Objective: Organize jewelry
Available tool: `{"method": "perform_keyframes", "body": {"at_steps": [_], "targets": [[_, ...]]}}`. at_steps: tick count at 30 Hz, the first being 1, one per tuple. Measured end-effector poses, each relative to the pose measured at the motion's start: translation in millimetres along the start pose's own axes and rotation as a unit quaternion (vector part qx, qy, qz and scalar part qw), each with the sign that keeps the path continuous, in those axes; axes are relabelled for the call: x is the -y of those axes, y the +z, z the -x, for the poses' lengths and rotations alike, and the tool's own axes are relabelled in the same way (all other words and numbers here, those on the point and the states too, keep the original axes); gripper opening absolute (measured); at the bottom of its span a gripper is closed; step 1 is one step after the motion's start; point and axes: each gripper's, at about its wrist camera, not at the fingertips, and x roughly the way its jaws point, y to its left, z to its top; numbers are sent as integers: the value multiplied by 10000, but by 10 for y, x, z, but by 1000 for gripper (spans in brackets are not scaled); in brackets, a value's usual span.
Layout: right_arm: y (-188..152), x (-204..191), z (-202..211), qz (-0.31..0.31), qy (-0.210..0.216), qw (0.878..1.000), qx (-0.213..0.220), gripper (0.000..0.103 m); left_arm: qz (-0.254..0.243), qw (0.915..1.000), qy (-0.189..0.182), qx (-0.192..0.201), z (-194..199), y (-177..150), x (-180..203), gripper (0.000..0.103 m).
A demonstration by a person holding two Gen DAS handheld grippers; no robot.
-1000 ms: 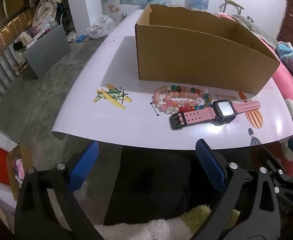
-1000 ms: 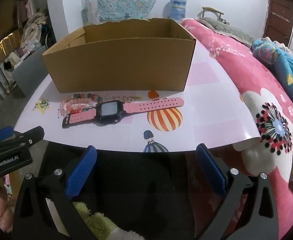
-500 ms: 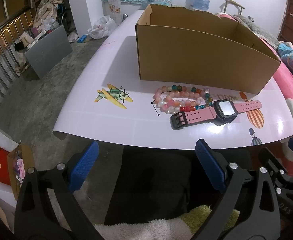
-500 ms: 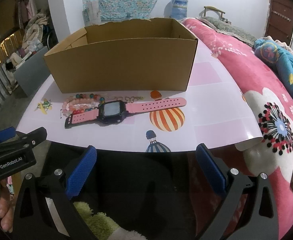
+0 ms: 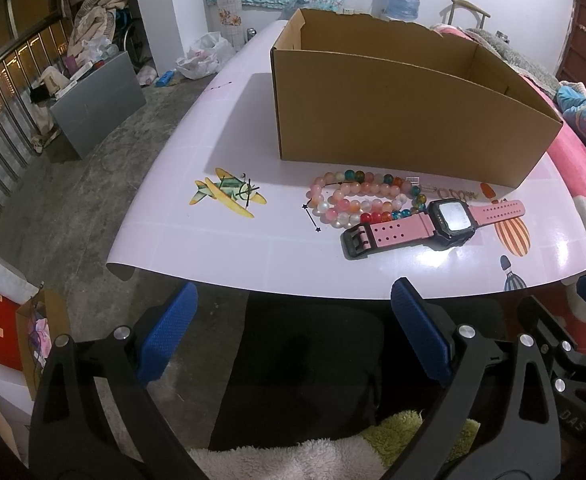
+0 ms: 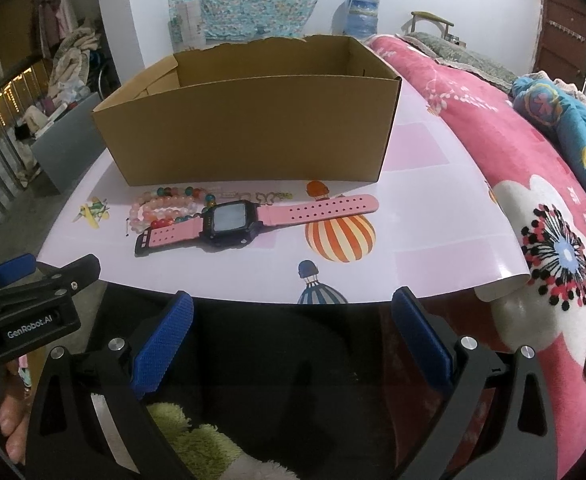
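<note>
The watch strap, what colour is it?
Pink, with a black buckle end; the watch shows best in the right wrist view.

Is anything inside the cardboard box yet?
Only the upper inner walls of the cardboard box show, bare brown card. Its front wall hides the floor, so I cannot tell. The beaded bracelets and pink watch lie outside, in front.

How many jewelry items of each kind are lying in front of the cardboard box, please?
Pink watch: 1
Beaded bracelets: a pile, about 3; exact count unclear
Small gold chain piece: 1
Total: about 5, all outside the cardboard box.
</note>
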Motion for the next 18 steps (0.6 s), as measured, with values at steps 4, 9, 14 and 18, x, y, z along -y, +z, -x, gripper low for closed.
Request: {"method": "perform_keyframes", "body": {"at_steps": [4,9,14,18], "targets": [[-2,-2,-2,-7,21,10000,-25,97,-9,10000,27,12,-1,-7,-4,94],[-1,-8,4,6,30,10000,-8,97,-4,10000,58,16,-6,-10,2,94],[-4,-9,5,3,38,10000,-6,97,-9,10000,75,15,-4,-7,3,94],[-5,-12,10,7,40,10000,-9,97,-8,10000,86,18,-5,-10,-5,94]]}}
